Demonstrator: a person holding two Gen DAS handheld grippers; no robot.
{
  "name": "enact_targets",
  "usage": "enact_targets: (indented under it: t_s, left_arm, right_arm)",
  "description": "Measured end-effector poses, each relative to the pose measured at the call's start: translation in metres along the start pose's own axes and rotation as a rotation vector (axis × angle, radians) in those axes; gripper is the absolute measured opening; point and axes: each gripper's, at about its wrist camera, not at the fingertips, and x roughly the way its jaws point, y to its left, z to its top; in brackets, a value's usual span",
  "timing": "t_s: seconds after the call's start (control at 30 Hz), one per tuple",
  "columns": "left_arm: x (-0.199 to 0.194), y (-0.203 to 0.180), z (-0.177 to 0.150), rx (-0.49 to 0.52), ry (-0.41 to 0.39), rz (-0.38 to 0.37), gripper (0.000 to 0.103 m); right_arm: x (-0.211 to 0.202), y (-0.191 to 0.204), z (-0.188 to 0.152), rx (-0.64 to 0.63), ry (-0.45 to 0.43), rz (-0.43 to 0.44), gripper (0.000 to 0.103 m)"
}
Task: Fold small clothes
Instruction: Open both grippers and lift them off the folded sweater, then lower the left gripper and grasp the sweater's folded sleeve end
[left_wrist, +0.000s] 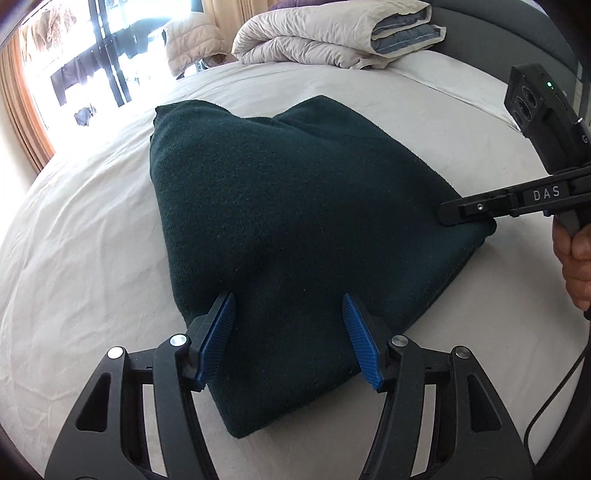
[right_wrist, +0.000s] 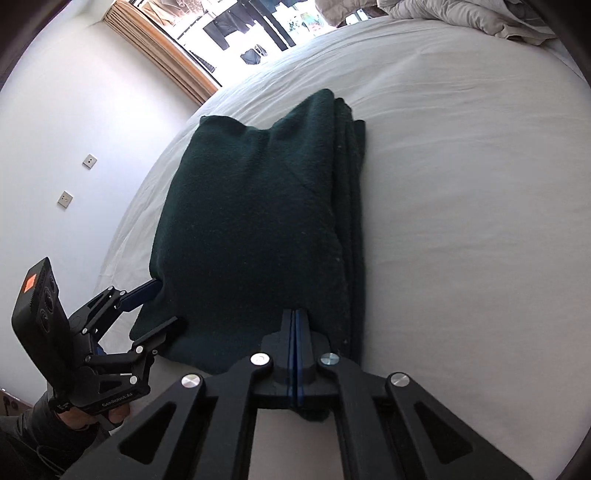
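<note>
- Dark green sweater (left_wrist: 295, 229) sits folded in the middle of the frame on the bed (left_wrist: 92, 258), layers stacked along its right edge in the right wrist view.
- Left gripper (left_wrist: 288, 332) has its fingers spread apart over the sweater's near corner, not pinching it.
- Right gripper (right_wrist: 296, 332) is clamped tight, fingers closed on the sweater's near edge.
- Folded duvet (left_wrist: 332, 33) at the top of the frame, well apart.
</note>
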Motion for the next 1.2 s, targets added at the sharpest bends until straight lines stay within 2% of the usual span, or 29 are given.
enact_targets:
  t_s: [0.17, 0.23, 0.3, 0.33, 0.37, 0.43, 0.5, 0.53, 0.67, 0.8, 0.83, 0.9, 0.97, 1.07, 1.2]
  left_arm:
    - [0.007, 0.002, -0.002, 0.009, -0.001, -0.010, 0.059]
    - [0.009, 0.005, -0.001, -0.011, 0.000, -0.026, 0.059]
    - [0.011, 0.006, 0.000, -0.017, 0.002, -0.032, 0.059]
    - [0.012, 0.005, 0.002, -0.018, 0.003, -0.033, 0.059]
    - [0.016, 0.005, 0.005, -0.019, 0.005, -0.033, 0.059]
    - [0.016, 0.004, 0.005, -0.023, 0.006, -0.036, 0.059]
    - [0.016, 0.004, 0.005, -0.027, 0.008, -0.042, 0.059]
    - [0.015, 0.004, 0.005, -0.031, 0.007, -0.046, 0.059]
    - [0.016, 0.005, 0.004, -0.038, 0.003, -0.055, 0.059]
    - [0.007, 0.012, 0.005, -0.075, -0.003, -0.079, 0.059]
    - [0.003, 0.014, 0.007, -0.084, -0.002, -0.082, 0.059]
    - [-0.009, 0.020, 0.012, -0.100, -0.019, -0.074, 0.059]
    - [-0.024, 0.030, 0.022, -0.113, -0.061, -0.072, 0.059]
    - [-0.039, 0.048, 0.050, -0.135, -0.130, -0.052, 0.059]
    - [-0.008, 0.070, 0.091, -0.154, -0.097, -0.072, 0.059]
  right_arm:
    - [-0.025, 0.003, -0.010, 0.023, -0.034, -0.036, 0.000]
    - [-0.034, 0.017, -0.006, 0.001, -0.068, -0.004, 0.004]
    - [-0.033, 0.041, -0.005, -0.048, -0.078, 0.062, 0.004]
    - [-0.027, 0.052, -0.005, -0.077, -0.062, 0.075, 0.008]
    - [-0.016, 0.063, -0.003, -0.105, -0.035, 0.065, 0.016]
    - [0.006, 0.065, -0.007, -0.124, 0.024, 0.015, 0.020]
    - [0.016, 0.050, -0.017, -0.076, 0.056, 0.012, 0.019]
    - [0.014, 0.041, -0.022, -0.051, 0.041, 0.032, 0.012]
    - [-0.007, 0.019, -0.038, 0.000, 0.017, 0.053, 0.005]
    - [-0.032, 0.014, -0.043, 0.012, -0.018, 0.027, 0.004]
    - [-0.038, 0.014, -0.041, 0.016, -0.043, 0.038, 0.006]
    - [-0.049, 0.015, -0.031, 0.035, -0.101, 0.081, 0.015]
    - [-0.049, 0.020, -0.015, 0.048, -0.127, 0.137, 0.030]
    - [-0.033, 0.025, 0.017, 0.054, -0.122, 0.216, 0.032]
    - [0.004, 0.029, 0.066, 0.085, -0.086, 0.332, 0.037]
